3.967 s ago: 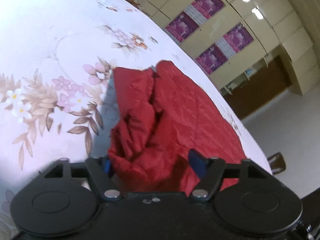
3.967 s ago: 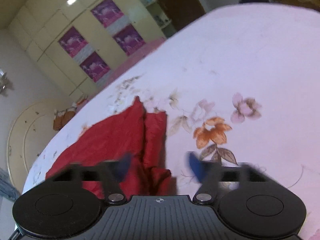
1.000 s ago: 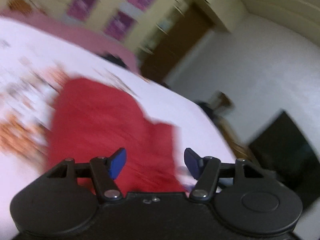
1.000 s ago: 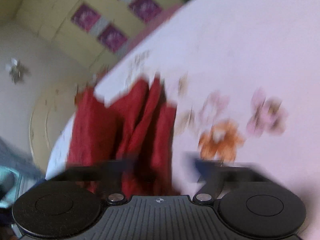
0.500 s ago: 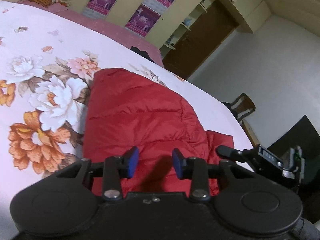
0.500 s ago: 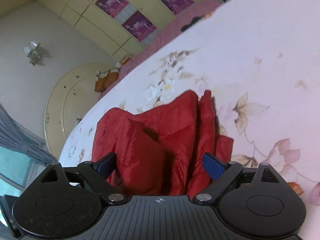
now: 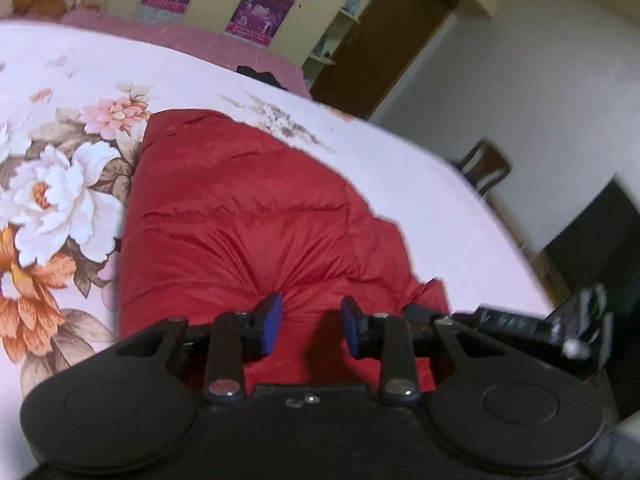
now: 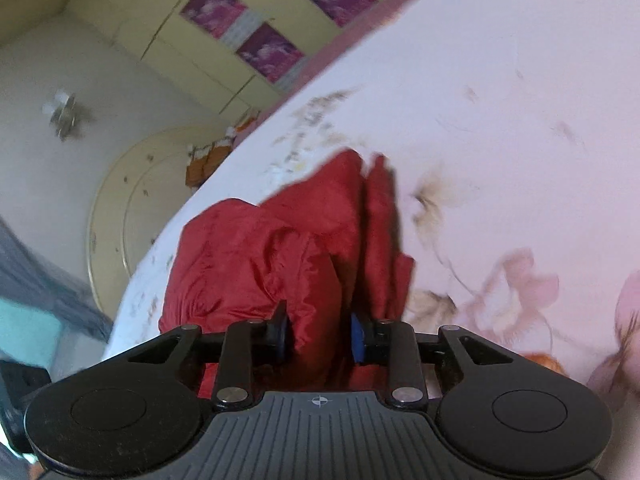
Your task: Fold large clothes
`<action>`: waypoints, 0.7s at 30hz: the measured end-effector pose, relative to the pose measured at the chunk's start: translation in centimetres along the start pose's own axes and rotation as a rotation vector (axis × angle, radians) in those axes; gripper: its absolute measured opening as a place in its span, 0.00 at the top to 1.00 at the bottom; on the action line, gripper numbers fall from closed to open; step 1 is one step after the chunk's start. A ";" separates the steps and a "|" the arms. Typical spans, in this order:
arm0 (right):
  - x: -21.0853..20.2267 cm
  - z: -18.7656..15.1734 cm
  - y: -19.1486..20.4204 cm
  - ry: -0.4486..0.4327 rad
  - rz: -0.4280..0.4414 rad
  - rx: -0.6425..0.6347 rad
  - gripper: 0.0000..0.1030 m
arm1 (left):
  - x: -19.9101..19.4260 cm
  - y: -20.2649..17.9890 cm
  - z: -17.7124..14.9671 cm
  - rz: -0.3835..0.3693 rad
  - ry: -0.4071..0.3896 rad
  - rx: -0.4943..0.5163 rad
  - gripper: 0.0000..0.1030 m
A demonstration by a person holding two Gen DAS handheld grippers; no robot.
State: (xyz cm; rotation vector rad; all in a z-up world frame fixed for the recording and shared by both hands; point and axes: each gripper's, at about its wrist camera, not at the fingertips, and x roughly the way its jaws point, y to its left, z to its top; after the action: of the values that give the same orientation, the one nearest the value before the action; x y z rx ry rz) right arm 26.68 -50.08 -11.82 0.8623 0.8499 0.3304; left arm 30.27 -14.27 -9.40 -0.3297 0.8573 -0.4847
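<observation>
Two claws work on one red puffy jacket (image 7: 248, 232) lying on the flowered bed sheet (image 7: 60, 184), right in front of both. It looks soft, light and slippery, so a thick bunched fold is best to hold. Both have just been closing: the left claw (image 7: 307, 322) pinches a puckered fold, and the right claw (image 8: 320, 334) squeezes a fat fold. Only the left view shows the other claw; only the right shows the stacked layers.

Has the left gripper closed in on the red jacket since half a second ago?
Yes. The left gripper came nearer the red jacket, jaws closing on a bunched fold.
</observation>
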 end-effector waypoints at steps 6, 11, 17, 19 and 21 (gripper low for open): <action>-0.4 0.2 0.7 0.003 -0.037 -0.029 0.71 | 0.0 -0.6 0.0 0.040 0.033 0.030 0.72; -5.5 -0.4 5.7 -0.092 -0.091 -0.241 0.41 | -5.8 -1.8 -1.3 0.020 -0.045 0.080 0.70; -8.3 -4.9 11.0 0.028 0.025 -0.486 0.60 | -9.2 -2.2 -5.0 0.054 -0.053 0.092 0.70; -8.1 -6.4 11.3 0.070 0.033 -0.537 0.61 | -9.5 -2.6 -6.0 0.056 -0.049 0.090 0.70; -7.1 -8.0 11.0 0.105 -0.016 -0.596 0.61 | -9.2 -2.6 -6.8 0.056 -0.039 0.083 0.70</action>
State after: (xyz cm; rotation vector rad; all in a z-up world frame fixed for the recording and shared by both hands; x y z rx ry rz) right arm 16.80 -43.02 -2.44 0.2855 0.7927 0.5828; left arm 19.06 -12.18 -6.49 -0.2372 0.8036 -0.4589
